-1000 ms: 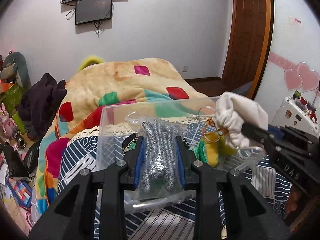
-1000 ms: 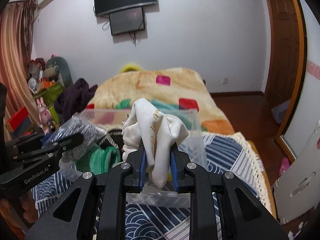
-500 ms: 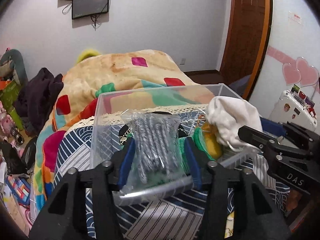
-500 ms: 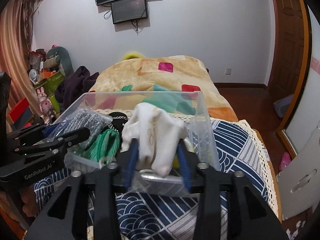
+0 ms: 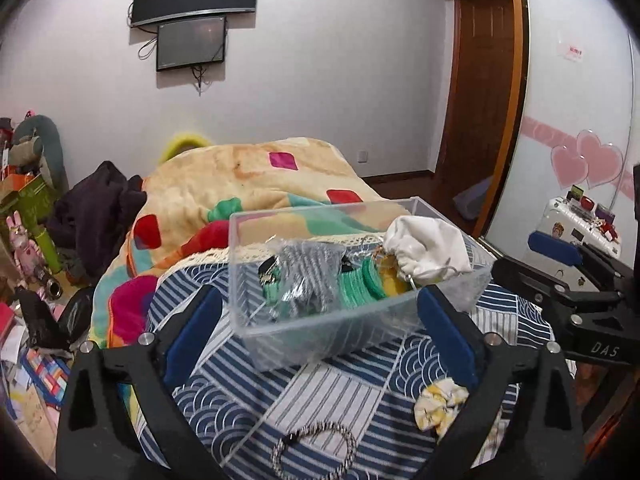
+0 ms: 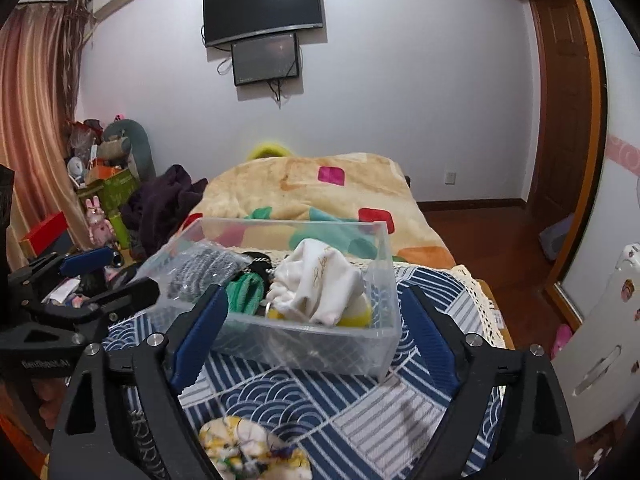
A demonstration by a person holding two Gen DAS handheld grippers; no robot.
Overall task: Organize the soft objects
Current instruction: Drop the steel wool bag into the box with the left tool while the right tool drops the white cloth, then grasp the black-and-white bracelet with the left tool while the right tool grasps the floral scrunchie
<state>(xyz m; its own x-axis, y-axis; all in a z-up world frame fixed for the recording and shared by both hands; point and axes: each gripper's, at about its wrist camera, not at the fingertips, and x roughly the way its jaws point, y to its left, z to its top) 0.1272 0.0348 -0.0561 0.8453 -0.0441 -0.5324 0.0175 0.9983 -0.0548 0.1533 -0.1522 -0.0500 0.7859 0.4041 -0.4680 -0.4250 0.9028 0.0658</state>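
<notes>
Both your left gripper [image 5: 316, 334] and right gripper [image 6: 314, 332] hang spread wide and empty in front of the clear bin [image 6: 384, 316]. Inside it lie one white pouch [image 6: 320, 284], one bagged grey bundle [image 5: 310, 272] and one green knit piece [image 6: 246, 286]. Next, descend straight onto the one yellow scrunchie [image 6: 250, 450] before the bin, then the one bracelet [image 5: 316, 444].

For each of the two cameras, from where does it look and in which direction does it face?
Left wrist: on the left gripper, low over the bed, facing the clear plastic box and wall TV; its own open fingers show, with the right gripper at right.
Right wrist: on the right gripper, same direction; its open fingers show, left gripper at left.
Shared: box, white pouch, yellow scrunchie.
</notes>
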